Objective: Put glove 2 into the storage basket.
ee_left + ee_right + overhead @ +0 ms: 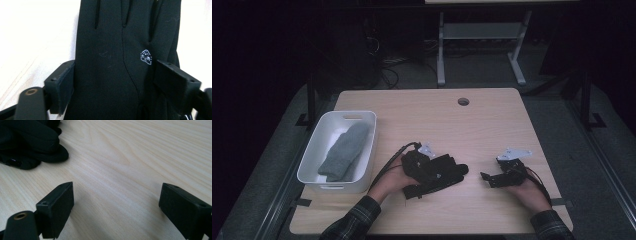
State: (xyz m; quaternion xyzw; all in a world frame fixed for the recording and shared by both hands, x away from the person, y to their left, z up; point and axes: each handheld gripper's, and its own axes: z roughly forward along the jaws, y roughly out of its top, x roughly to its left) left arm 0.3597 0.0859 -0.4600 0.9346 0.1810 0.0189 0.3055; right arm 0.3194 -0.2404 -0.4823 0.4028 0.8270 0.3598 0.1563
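Black glove (112, 75), small white logo (146, 57)

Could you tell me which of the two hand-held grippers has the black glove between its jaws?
The left hand-held gripper: the black glove lies between its open jaws. The right one's frame bare table.

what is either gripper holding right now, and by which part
Nothing is gripped. The left gripper stands open astride the black glove's palm, which lies on the table. The right gripper is open over bare wood.
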